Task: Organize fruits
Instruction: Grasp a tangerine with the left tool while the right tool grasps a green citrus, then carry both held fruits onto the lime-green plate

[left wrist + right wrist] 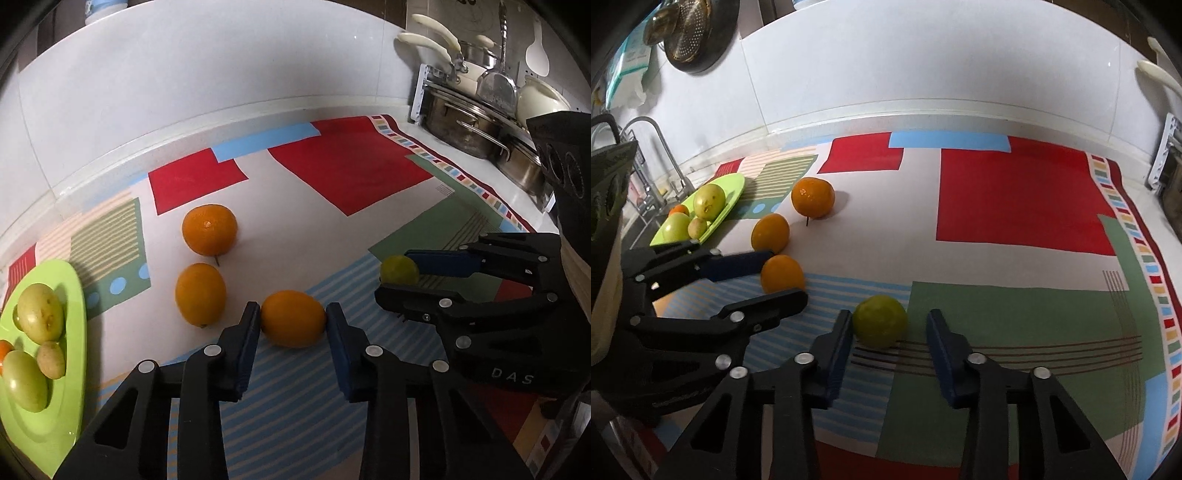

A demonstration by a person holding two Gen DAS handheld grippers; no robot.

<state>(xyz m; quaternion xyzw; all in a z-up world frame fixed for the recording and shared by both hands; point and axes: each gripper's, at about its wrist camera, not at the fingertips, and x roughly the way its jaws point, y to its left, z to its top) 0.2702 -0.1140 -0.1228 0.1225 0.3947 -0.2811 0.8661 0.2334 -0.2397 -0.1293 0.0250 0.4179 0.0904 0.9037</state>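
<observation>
My left gripper (292, 319) is shut on an orange (293, 318) that rests on the patterned mat; both pads touch its sides. It also shows in the right wrist view (782, 275). Two more oranges (209, 229) (200, 293) lie just beyond, to the left. My right gripper (890, 328) is open around a green fruit (880, 321) on the mat; its left pad touches the fruit and the right pad stands clear. A green plate (74, 295) at the left holds several green fruits (40, 312) and a small orange one.
The patterned mat (351, 166) covers the white counter, with a white tiled wall behind. Steel pots (465, 125) and pans stand on a rack at the far right. A tap (661, 147) and sink lie beyond the plate at the left.
</observation>
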